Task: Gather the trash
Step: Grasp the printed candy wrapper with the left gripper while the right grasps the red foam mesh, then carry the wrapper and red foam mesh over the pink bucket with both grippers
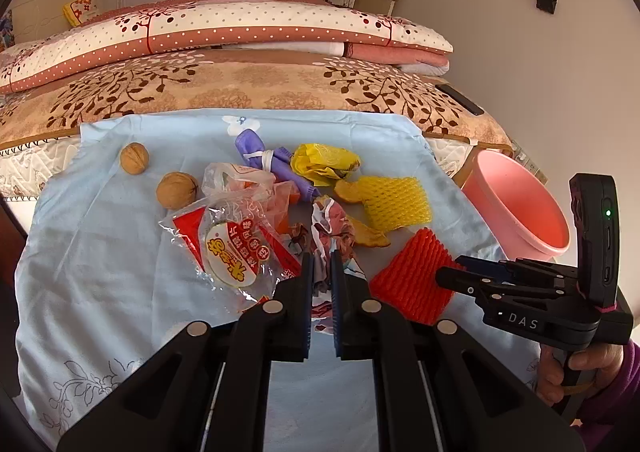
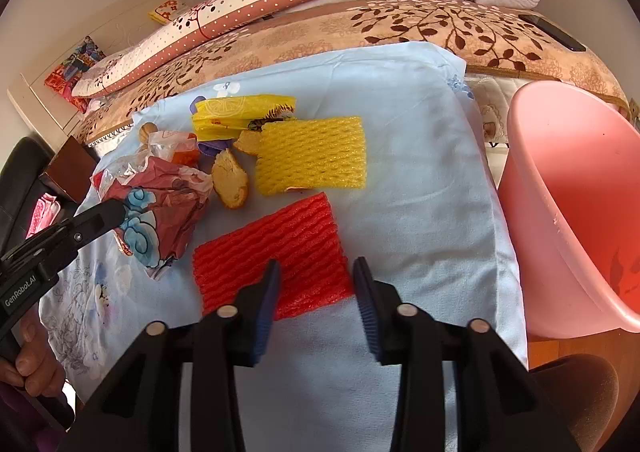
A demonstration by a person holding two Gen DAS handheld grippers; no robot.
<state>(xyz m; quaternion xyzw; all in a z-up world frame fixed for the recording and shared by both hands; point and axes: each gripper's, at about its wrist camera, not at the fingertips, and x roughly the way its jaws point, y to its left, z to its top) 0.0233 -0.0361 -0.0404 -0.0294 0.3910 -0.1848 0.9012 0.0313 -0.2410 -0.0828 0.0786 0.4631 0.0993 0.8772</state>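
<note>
Trash lies in a heap on a blue cloth (image 2: 420, 156) spread over the bed: wrappers, peels, two walnuts (image 1: 176, 190), yellow (image 2: 312, 156) and red foam nets (image 2: 272, 240). Left claw (image 1: 322, 272) is clamped on a crumpled floral wrapper (image 1: 332, 228). Right claw (image 2: 316, 272) stands part-open, its fingers straddling the red net's near edge without pinching it. A pink bin (image 2: 568, 212) stands just beside the bed on the right.

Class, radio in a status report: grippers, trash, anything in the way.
Left gripper shut on crumpled wrapper. Right gripper open over red foam net, not gripping. Pink bin at right, path unobstructed.
</note>
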